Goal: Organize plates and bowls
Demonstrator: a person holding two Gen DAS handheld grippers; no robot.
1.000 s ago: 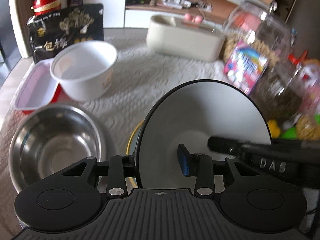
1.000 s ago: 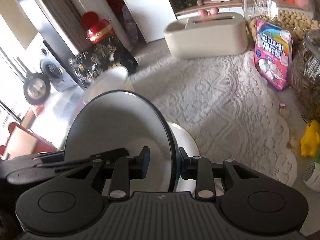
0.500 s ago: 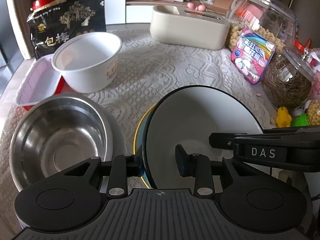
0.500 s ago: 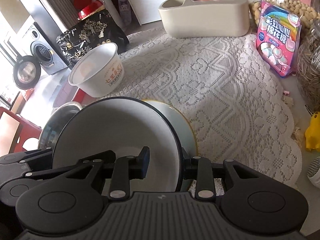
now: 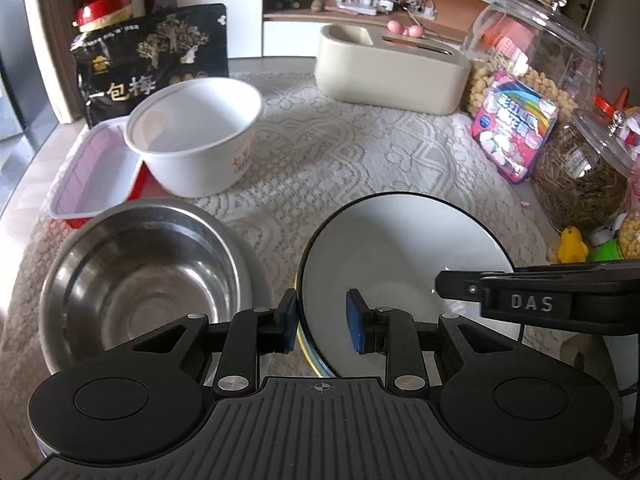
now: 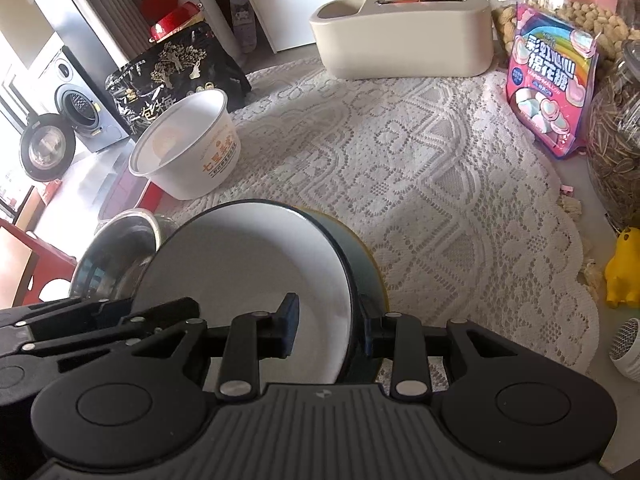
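**Black-rimmed white bowl held by both tongs over a stacked plate**

Trays come first at the far left: a white tray (image 5: 94,172) lined in red is seen on the lace cloth (image 5: 352,160) of the tabletop, with a white paper bowl (image 5: 196,140) resting on its right edge. A stainless steel bowl (image 5: 140,276) is set nearer, just left of the left tongs (image 5: 322,322). The jaws of the left tongs are closing, with the left rim of the black-rimmed white bowl (image 5: 400,256) between them; the outer pad lies at the rim, while a gap is seen at the inner pad. The bowl is set on a yellow-edged plate (image 6: 372,276), near the front of the cloth. The bowl's right rim is gripped by the right tongs (image 6: 330,330). Further right, a pink marshmallow bag (image 6: 552,96) is leaned against glass jars (image 5: 580,184), and a yellow duck toy (image 6: 624,272) is seen at the cloth's edge.
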